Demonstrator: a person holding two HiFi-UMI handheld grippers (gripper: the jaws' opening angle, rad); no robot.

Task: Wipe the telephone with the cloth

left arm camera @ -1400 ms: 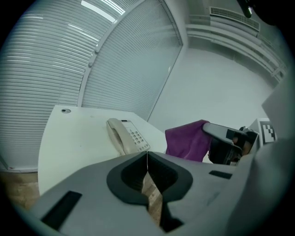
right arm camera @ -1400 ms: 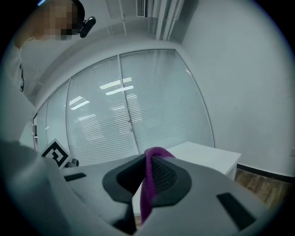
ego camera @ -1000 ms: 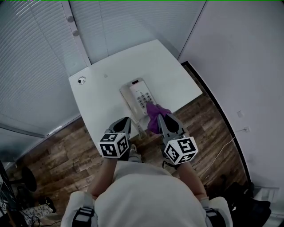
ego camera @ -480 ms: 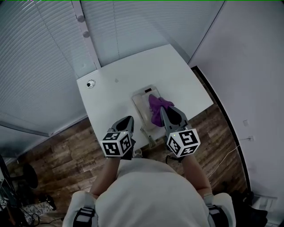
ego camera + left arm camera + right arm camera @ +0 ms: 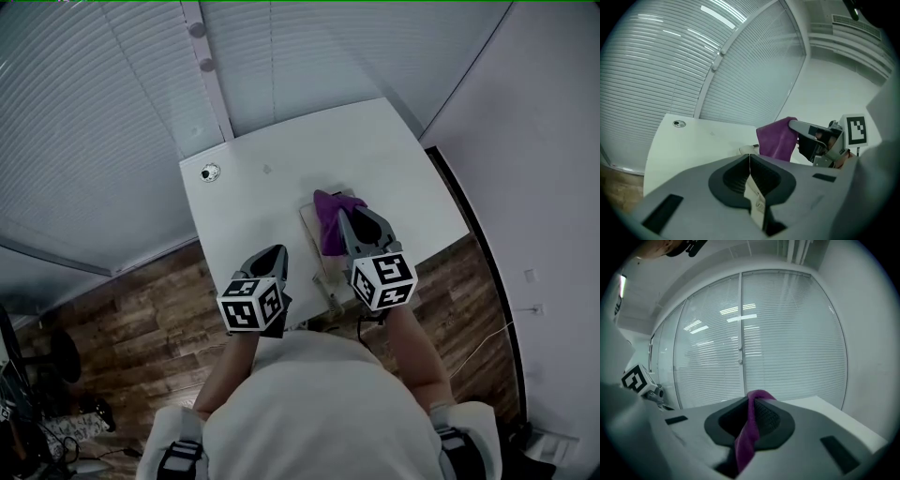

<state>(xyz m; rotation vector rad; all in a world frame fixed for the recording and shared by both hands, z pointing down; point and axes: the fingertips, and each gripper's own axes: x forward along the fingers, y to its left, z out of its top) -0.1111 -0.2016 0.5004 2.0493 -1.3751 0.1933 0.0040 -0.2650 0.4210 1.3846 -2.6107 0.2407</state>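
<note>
1. The telephone [image 5: 313, 234], pale, lay near the front right part of the white table [image 5: 244, 202], just ahead of the person; most of its upper face was covered, and only its left edge showed in the head view
2. The purple cloth [image 5: 330, 216] was draped over the far part of the telephone, apparently touching it, and hung as a bunched fold from the right gripper [image 5: 345, 219], whose jaws were clamped on it, as the right gripper view confirmed
3. The left gripper [image 5: 275, 254] hovered over the table just to the left of the telephone with its jaws pressed together and nothing gripped between them; it was not touching the telephone
4. Progress, as a judgement: the cloth was in hand and on the telephone, so wiping appeared to be under way; which surfaces were already clean could not be told, and the near end and the sides probably remained
5. Writing: no brand or label could be read on the telephone or the cloth; the cubes on the grippers bore only black-and-white square markers, and a small round disc [image 5: 210, 172] near the table's far left corner carried a mark too small to read
</note>
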